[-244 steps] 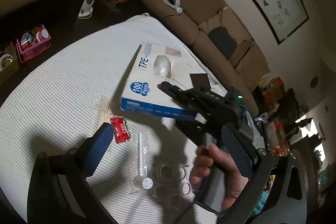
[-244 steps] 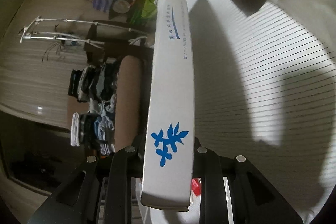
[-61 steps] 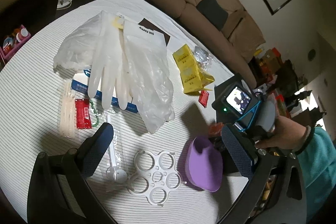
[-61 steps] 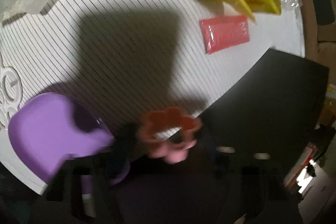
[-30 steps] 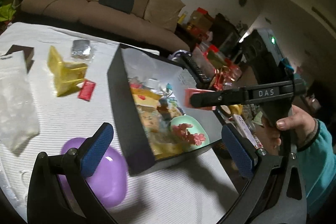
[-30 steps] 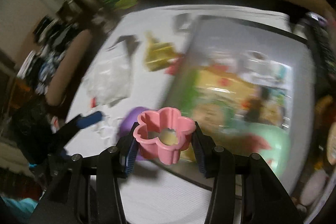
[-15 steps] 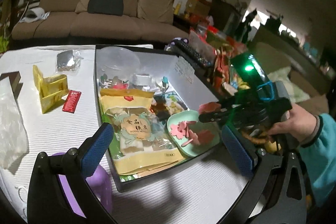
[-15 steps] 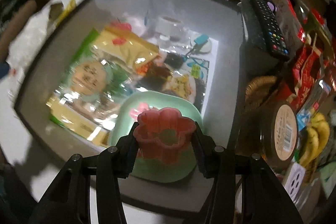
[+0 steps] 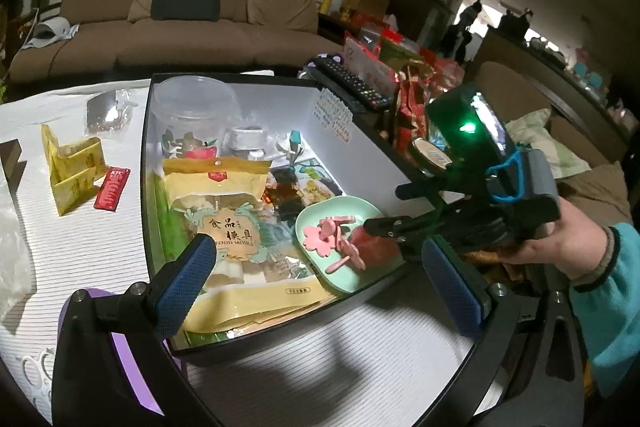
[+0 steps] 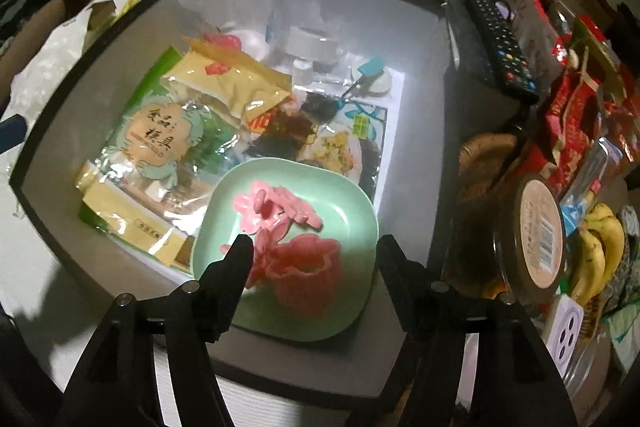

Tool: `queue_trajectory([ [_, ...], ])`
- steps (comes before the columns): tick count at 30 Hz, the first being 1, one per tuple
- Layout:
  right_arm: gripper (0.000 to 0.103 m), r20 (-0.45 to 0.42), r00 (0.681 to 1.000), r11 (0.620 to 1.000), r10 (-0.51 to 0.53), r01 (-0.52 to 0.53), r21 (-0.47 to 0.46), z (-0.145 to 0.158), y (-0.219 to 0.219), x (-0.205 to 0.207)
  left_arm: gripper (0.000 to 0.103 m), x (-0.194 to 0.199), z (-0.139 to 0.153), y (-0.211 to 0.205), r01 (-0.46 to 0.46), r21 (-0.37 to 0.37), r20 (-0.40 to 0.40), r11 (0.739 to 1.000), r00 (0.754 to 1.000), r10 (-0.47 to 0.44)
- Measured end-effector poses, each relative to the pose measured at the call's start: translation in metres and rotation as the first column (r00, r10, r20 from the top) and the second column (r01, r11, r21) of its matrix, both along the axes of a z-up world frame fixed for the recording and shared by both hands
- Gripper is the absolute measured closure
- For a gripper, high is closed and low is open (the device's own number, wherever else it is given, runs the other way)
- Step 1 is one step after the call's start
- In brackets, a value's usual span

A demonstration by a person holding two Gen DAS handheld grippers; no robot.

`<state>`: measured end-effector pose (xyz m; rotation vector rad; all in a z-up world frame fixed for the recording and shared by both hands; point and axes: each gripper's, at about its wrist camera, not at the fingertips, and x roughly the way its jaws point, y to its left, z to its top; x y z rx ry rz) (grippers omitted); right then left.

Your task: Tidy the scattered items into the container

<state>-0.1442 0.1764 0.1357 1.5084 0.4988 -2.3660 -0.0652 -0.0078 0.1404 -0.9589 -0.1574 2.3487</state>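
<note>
Opening its jaws, the right gripper (image 10: 314,247) hangs over the pink flower cutter (image 10: 306,269), which lies free in the green dish (image 10: 352,211) inside the black box (image 10: 52,147). At nine o'clock sits a food-mould packet (image 10: 160,143). The left gripper (image 9: 324,275) stands apart, empty.

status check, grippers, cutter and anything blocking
Right gripper jaws opening, pads clear of pink flower cutter. Cutter sits in green dish inside black box. Left gripper open, empty. Nothing blocking.
</note>
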Motion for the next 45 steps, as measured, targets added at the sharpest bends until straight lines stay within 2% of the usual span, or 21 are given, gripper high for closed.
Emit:
queue_trajectory([
  [11, 0.036, -0.126, 0.992, 1.000, -0.005, 0.002, -0.024, 0.019, -0.004, 0.042, 0.000, 0.002, -0.002, -0.004, -0.019, -0.044, -0.018, 0.999, 1.000, 0.018],
  [16, 0.036, -0.176, 0.984, 0.999, -0.025, 0.018, -0.042, 0.033, -0.006, 0.059, 0.000, 0.003, 0.001, -0.012, -0.037, -0.032, -0.025, 0.999, 0.999, 0.036],
  [21, 0.035, -0.274, 0.958, 0.988, -0.086, 0.046, -0.148, 0.054, -0.008, 0.085, 0.000, 0.003, 0.003, -0.023, -0.069, -0.030, -0.025, 0.997, 0.997, 0.068],
  [27, 0.035, -0.328, 0.939, 0.980, -0.107, 0.043, -0.196, 0.065, -0.027, 0.104, 0.000, 0.005, 0.005, -0.041, -0.081, -0.011, -0.017, 0.997, 0.997, 0.081],
  [30, 0.035, -0.334, 0.935, 0.964, -0.119, 0.029, -0.263, 0.072, -0.036, 0.109, 0.000, 0.004, 0.006, -0.065, -0.106, 0.020, 0.001, 0.994, 0.994, 0.106],
  [34, 0.034, -0.326, 0.937, 0.936, -0.124, 0.002, -0.351, 0.078, -0.055, 0.116, 0.000, -0.001, 0.006, -0.119, -0.193, 0.068, 0.036, 0.979, 0.981, 0.191],
  [37, 0.033, -0.317, 0.943, 0.913, -0.102, -0.038, -0.406, 0.075, -0.073, 0.123, 0.000, -0.004, -0.003, -0.155, -0.258, 0.022, 0.050, 0.966, 0.965, 0.257],
  [41, 0.033, -0.281, 0.959, 0.878, -0.023, -0.115, -0.464, 0.061, -0.100, 0.131, 0.000, -0.006, -0.025, -0.198, -0.342, -0.017, 0.120, 0.939, 0.932, 0.342],
  [43, 0.033, -0.265, 0.964, 0.866, 0.009, -0.140, -0.479, 0.053, -0.112, 0.134, 0.000, -0.007, -0.037, -0.211, -0.363, -0.059, 0.148, 0.930, 0.918, 0.368],
  [45, 0.033, -0.233, 0.972, 0.834, 0.029, -0.152, -0.530, 0.043, -0.122, 0.136, 0.000, -0.006, -0.050, -0.219, -0.369, -0.097, 0.179, 0.925, 0.907, 0.380],
])
